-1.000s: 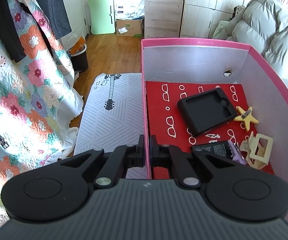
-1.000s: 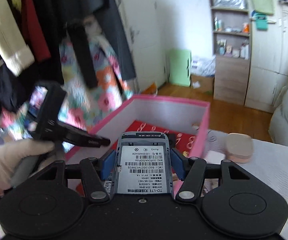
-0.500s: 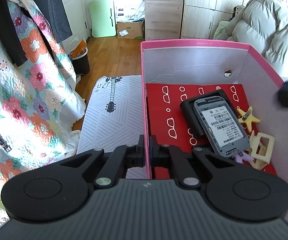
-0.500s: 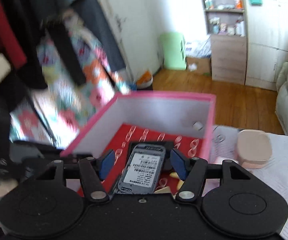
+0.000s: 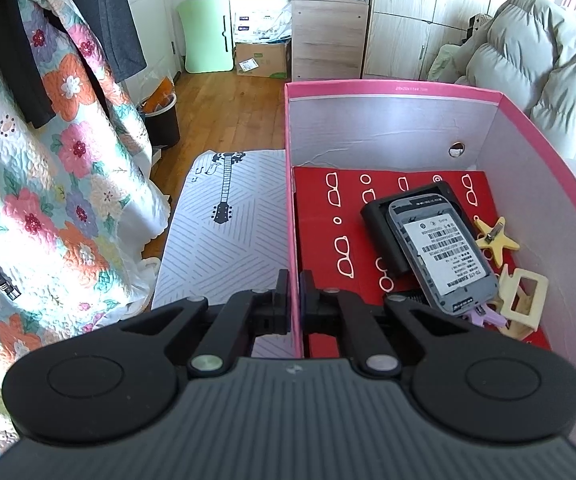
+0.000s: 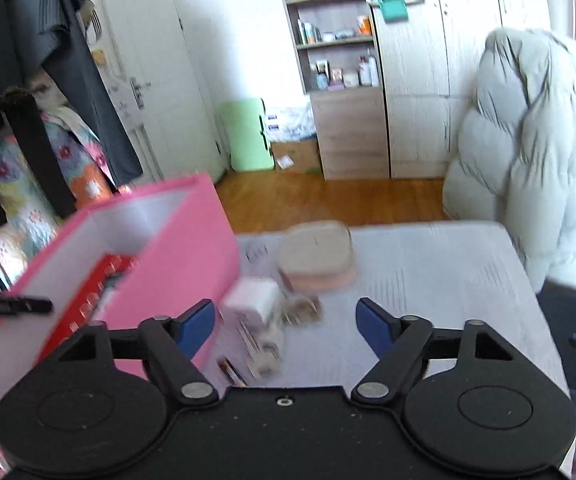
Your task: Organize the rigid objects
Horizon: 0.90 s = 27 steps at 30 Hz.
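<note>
The left tool is seen at lower centre of the left wrist view, its jaws closed to a narrow slit on the left wall of the pink box, which is thereby steadied. Inside the box, on the red lining at right of frame, a grey device with a barcode label is lying across a black case. Just beside it, a yellow star clip and a cream claw clip are noted; a purple item at the device's lower end is largely hidden.

The right tool is seen at lower centre of the right wrist view, spread wide and empty. It is held over the counter, to the right of the box. This view is blurred, so small items cannot be identified with certainty. A white block, probably a charger, lies left of centre, close against the box's outer wall. A pinkish rounded case rests above it in frame. Some thin metallic pieces nearby cannot be made out.

The step in hand is judged to be the interval between placements: one object is deposited, the next is to be fetched. For the next move, the empty tool would need to be lowered and centred over one loose item, probably the charger, and closed squarely. Care is advised, since the charger sits close to the box wall.
</note>
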Each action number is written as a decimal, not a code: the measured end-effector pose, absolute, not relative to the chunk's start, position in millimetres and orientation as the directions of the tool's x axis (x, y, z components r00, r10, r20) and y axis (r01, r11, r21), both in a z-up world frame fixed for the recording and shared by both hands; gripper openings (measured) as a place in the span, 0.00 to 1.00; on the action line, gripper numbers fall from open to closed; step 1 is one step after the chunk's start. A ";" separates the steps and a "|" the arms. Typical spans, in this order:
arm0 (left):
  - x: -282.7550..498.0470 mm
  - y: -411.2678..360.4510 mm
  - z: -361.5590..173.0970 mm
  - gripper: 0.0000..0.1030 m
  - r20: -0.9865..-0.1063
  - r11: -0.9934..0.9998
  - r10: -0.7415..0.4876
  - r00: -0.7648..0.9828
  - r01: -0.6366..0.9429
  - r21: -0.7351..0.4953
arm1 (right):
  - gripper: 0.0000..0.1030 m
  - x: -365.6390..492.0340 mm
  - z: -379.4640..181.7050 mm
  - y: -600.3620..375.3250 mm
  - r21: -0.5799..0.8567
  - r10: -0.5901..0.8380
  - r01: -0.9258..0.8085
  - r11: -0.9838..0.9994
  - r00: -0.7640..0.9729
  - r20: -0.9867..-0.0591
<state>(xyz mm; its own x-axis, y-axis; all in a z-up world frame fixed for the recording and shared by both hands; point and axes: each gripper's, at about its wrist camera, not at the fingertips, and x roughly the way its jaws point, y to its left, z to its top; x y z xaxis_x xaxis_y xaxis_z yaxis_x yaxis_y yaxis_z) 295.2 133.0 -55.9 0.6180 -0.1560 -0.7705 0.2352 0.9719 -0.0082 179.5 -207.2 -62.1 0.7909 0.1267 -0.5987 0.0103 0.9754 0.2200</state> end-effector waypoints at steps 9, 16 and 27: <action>295.0 131.7 -56.2 0.04 -0.774 0.971 -0.145 0.616 0.239 0.009 | 0.61 194.6 -93.6 -196.1 0.187 0.130 -0.011 0.982 0.759 -0.638; 296.2 133.5 -56.5 0.04 -0.774 0.971 -0.150 0.615 0.237 0.000 | 0.33 215.2 -102.3 -175.4 0.117 0.076 0.001 0.993 0.759 -0.647; 295.4 132.1 -56.2 0.04 -0.774 0.971 -0.160 0.613 0.239 -0.011 | 0.14 192.8 -95.1 -156.7 0.036 0.046 -0.031 0.999 0.795 -0.605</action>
<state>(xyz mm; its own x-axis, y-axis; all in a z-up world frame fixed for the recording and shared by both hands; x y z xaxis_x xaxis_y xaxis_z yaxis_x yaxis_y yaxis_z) 295.4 132.1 -56.2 0.6132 -0.1600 -0.7735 0.2388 0.9710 -0.0115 192.8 -156.7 -95.1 0.7948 0.0459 -0.6051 -0.0307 0.9989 0.0355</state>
